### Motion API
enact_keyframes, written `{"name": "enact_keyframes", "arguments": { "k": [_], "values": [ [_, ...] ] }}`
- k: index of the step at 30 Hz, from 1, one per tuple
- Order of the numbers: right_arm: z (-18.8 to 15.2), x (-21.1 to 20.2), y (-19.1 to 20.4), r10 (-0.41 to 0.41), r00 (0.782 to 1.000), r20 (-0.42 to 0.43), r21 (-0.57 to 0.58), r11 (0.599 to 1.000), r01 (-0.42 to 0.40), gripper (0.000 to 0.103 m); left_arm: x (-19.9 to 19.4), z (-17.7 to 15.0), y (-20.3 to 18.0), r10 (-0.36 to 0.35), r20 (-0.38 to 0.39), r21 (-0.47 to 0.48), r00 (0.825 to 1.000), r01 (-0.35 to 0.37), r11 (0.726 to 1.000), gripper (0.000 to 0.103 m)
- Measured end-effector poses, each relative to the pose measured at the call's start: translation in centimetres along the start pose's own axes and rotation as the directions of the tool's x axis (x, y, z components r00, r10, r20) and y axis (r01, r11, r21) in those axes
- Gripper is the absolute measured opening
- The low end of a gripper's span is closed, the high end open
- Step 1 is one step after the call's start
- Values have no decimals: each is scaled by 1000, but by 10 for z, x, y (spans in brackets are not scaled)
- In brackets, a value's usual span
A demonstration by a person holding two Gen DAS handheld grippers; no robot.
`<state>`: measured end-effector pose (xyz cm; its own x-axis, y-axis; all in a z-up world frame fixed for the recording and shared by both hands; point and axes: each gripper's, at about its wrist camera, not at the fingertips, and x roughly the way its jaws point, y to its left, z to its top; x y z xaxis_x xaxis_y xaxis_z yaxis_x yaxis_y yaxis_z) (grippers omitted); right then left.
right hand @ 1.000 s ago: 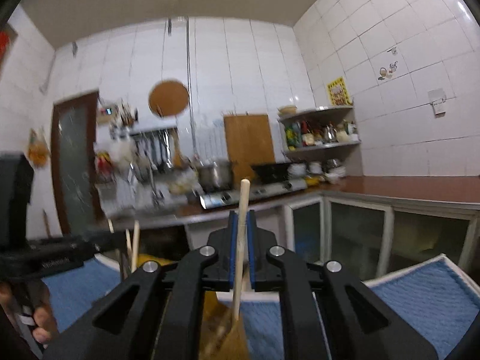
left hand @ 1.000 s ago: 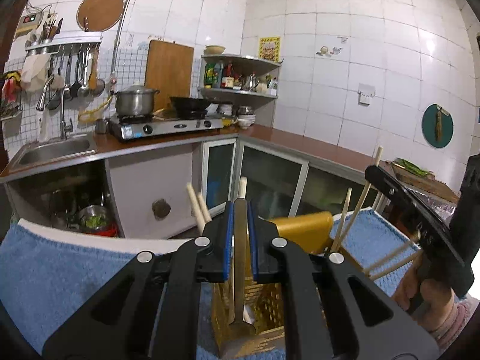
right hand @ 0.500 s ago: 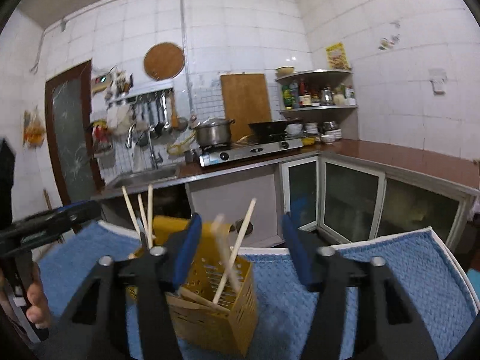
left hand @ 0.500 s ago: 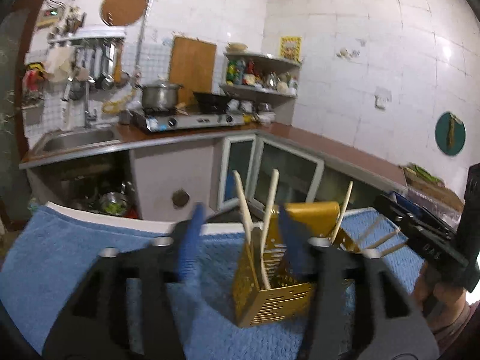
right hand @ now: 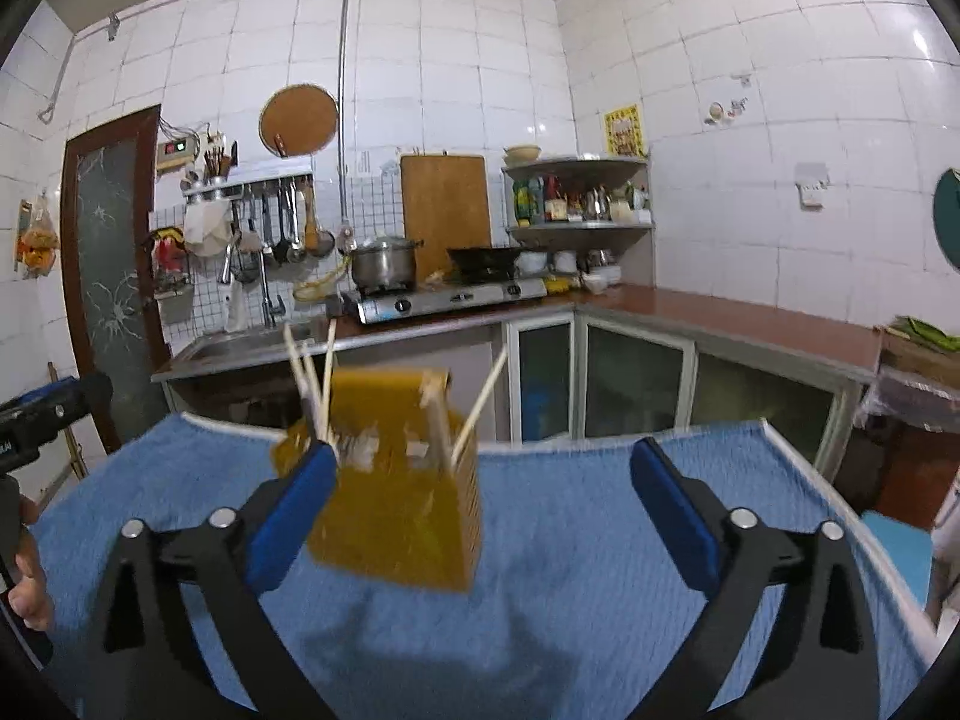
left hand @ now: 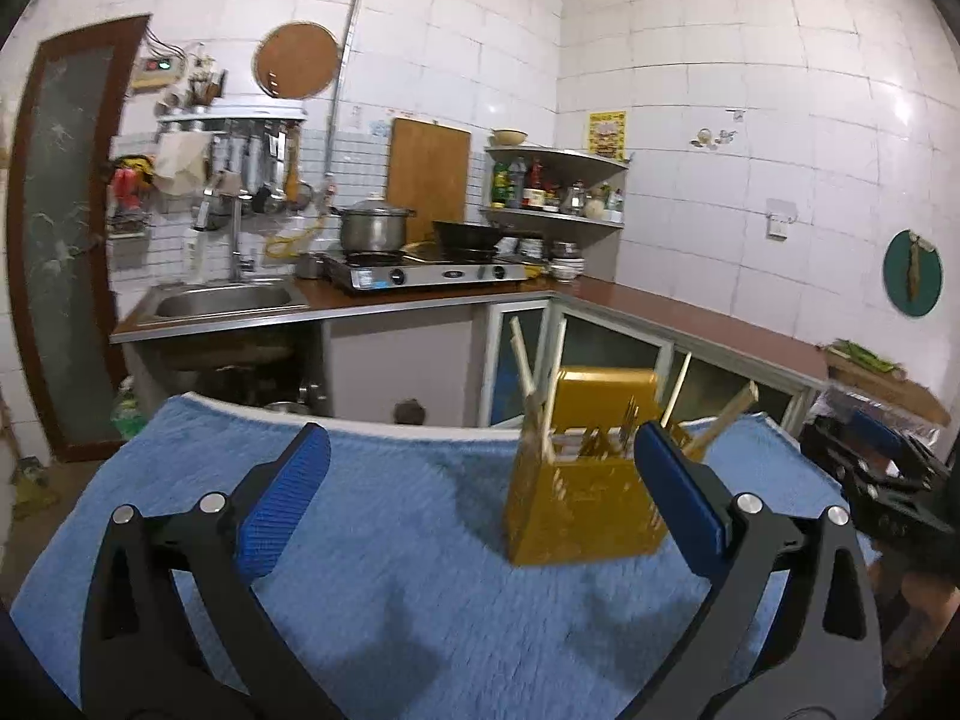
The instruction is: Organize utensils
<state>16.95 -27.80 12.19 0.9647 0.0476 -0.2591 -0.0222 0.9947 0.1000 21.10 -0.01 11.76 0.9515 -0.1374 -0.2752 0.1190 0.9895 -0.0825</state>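
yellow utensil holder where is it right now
The yellow utensil holder stands upright on the blue towel, right of centre in the left wrist view and left of centre in the right wrist view, with wooden utensils sticking out.

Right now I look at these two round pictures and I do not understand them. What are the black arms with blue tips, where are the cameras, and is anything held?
No robot is here. A person carries one hand-held clamp tool in each hand, and a wide-angle camera on each tool looks forward along its two fingers. One picture comes from the left gripper, the other from the right gripper. The blue tips are rubber pads on black fingers. Both pairs of jaws are opening and nothing is between them, so nothing is held. On the blue towel stands a yellow perforated utensil holder with pale wooden chopsticks standing in it. Behind is a tiled kitchen with a steel sink.
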Motion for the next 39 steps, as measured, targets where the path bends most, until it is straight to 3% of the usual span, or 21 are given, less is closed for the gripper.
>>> {"name": "enact_keyframes", "arguments": {
  "k": [5,13,19,27,39],
  "values": [
    [-38,-27,16,1,999,-35,14,1000,-1,99,-19,-32,-4,80,-25,8,997,-79,997,98],
    [-73,-54,40,-51,998,-43,-47,998,49,99,-47,-73,-11,64,-31,42,997,-63,997,98],
    [-94,-55,41,-46,998,-50,-36,998,44,99,-52,-98,-8,84,-13,50,996,-84,995,98],
    [-101,-57,37,-51,998,-45,-25,998,49,99,-51,-110,-7,106,21,76,994,-108,991,98],
    [-105,-55,33,-72,995,-76,0,997,72,99,-46,-112,-3,106,-7,61,994,-106,993,98]
  ]
}}
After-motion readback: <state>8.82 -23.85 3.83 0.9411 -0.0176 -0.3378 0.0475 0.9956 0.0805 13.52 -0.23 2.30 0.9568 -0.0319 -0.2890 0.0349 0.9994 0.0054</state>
